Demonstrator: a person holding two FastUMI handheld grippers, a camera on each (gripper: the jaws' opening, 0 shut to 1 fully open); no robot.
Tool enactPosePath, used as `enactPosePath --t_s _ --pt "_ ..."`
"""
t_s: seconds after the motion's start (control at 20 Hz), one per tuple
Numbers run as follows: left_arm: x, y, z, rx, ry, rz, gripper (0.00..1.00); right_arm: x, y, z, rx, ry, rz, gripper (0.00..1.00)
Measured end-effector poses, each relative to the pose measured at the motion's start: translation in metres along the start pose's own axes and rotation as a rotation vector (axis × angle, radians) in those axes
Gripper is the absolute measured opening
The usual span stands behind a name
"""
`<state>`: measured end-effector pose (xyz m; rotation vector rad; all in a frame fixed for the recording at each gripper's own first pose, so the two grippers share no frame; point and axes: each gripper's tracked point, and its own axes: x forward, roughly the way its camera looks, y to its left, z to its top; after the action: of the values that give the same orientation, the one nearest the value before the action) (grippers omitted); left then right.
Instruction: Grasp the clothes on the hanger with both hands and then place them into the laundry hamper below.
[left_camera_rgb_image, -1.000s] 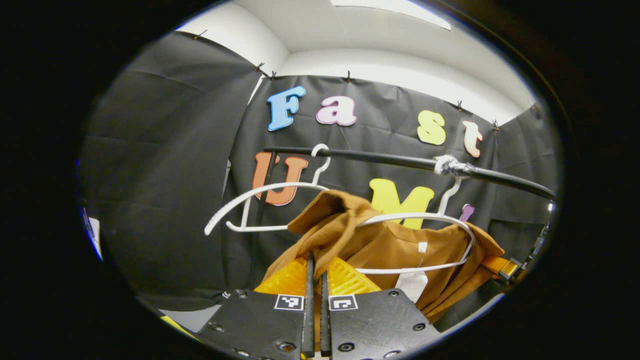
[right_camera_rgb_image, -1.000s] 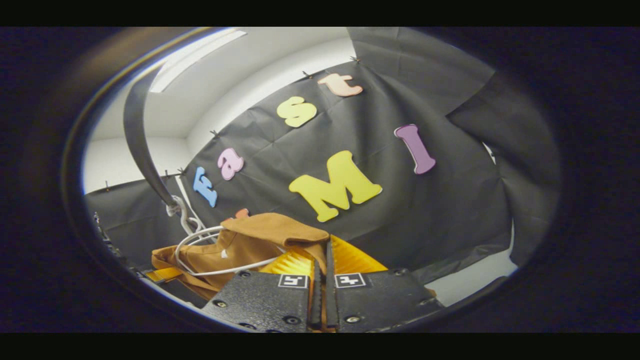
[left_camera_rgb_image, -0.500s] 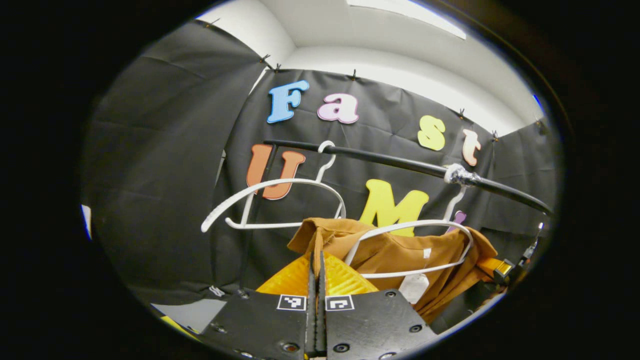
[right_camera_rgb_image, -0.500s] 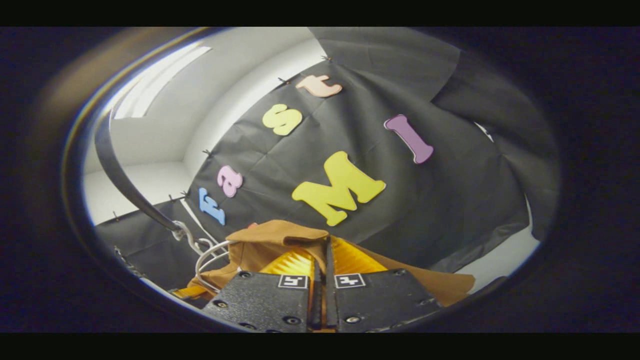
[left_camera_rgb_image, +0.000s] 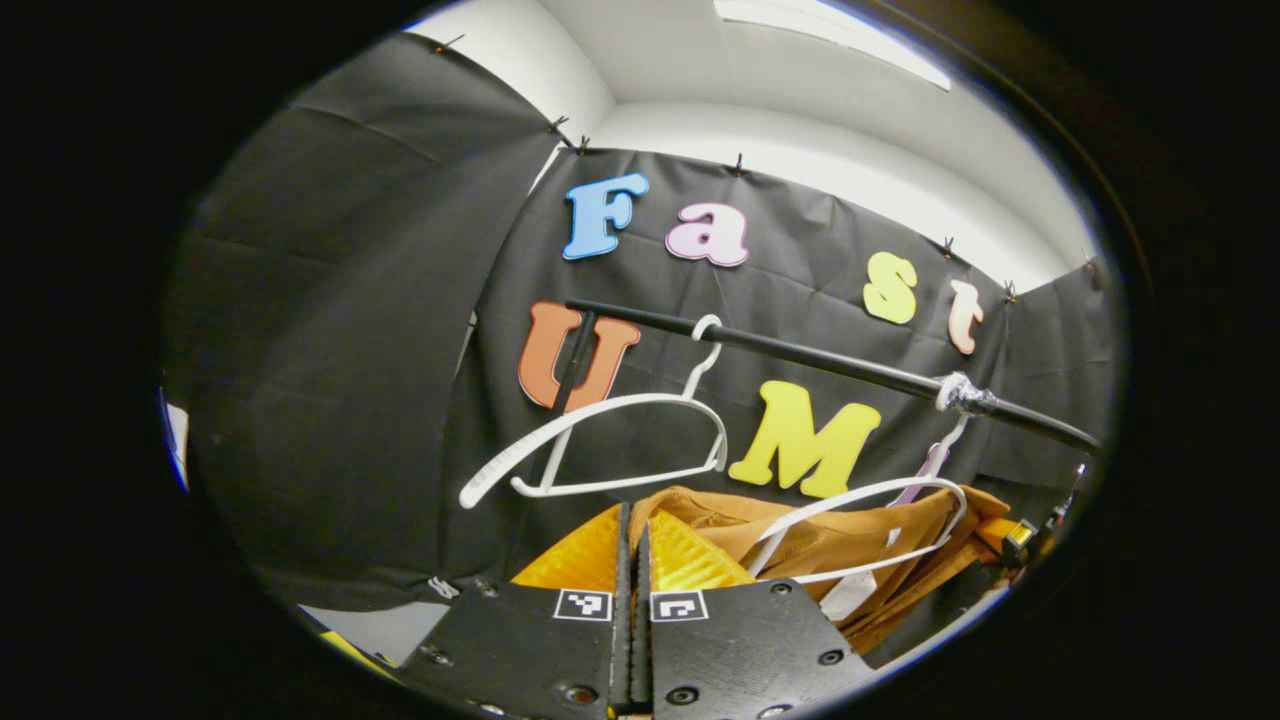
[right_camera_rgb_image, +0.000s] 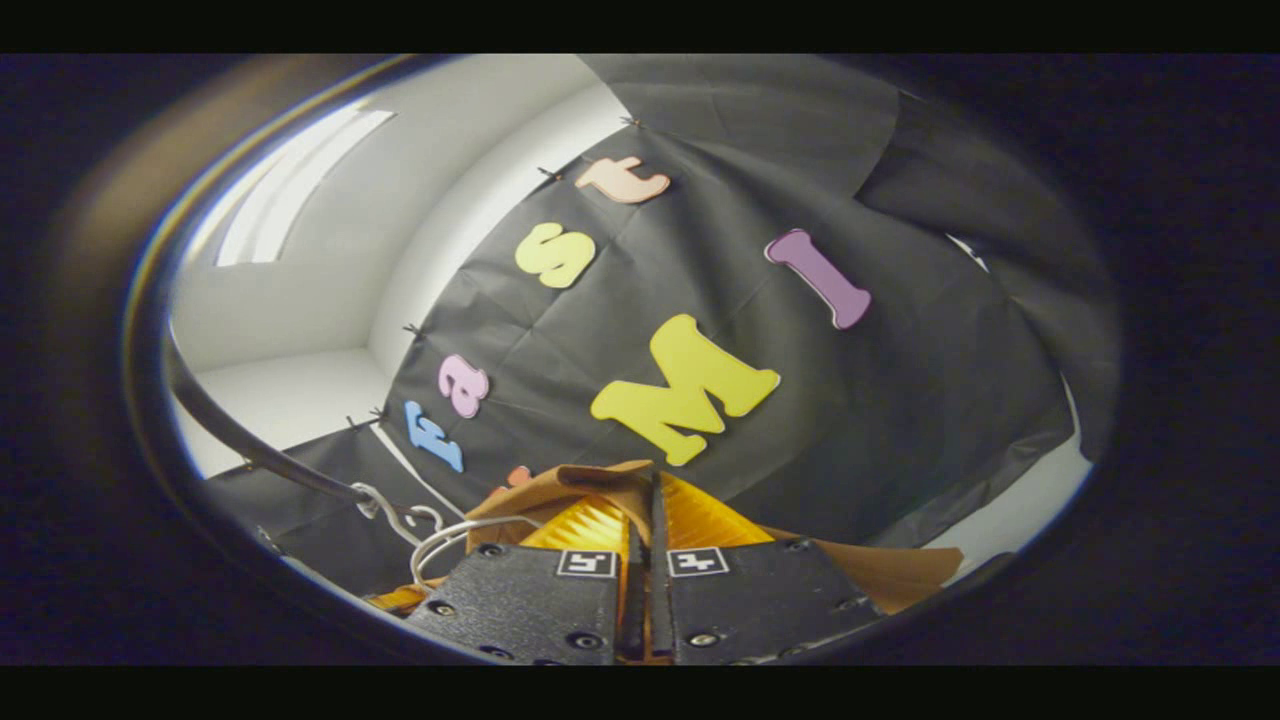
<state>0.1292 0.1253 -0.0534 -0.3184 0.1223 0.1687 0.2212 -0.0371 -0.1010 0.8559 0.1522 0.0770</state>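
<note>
The brown shirt (left_camera_rgb_image: 850, 540) runs off the left gripper view's lower edge behind the left gripper (left_camera_rgb_image: 631, 570) (its white tag too small to read).

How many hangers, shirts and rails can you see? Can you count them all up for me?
White hangers: 2, an empty hanger and a hanger in the brown shirt
Brown shirt: 1
Black rail: 1
Grippers: 2, left gripper, right gripper
Total: 6

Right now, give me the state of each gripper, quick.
Left gripper: closed, fingers pinching the brown shirt.
Right gripper: closed, fingers pinching the same brown shirt.
</note>
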Motion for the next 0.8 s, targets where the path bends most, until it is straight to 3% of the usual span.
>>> enactPosePath --t_s 0.5,0.55,0.7,0.75,0.8 --pt "0.019 0.007 -0.010 0.022 0.040 -0.034 0.02 0.044 -0.009 0.004 0.041 0.087 0.043 0.06" --pt "0.020 0.007 -0.013 0.014 0.047 -0.041 0.07 0.047 -0.008 0.006 0.046 0.085 0.045 0.05" --pt "0.026 0.007 -0.021 -0.001 0.072 -0.061 0.01 0.061 -0.009 0.012 0.064 0.098 0.050 0.05" --pt "0.028 0.007 -0.024 0.000 0.081 -0.066 0.07 0.066 -0.009 0.012 0.064 0.106 0.048 0.05" --pt "0.031 0.007 -0.027 0.012 0.089 -0.067 0.01 0.072 -0.010 0.011 0.055 0.116 0.043 0.05"
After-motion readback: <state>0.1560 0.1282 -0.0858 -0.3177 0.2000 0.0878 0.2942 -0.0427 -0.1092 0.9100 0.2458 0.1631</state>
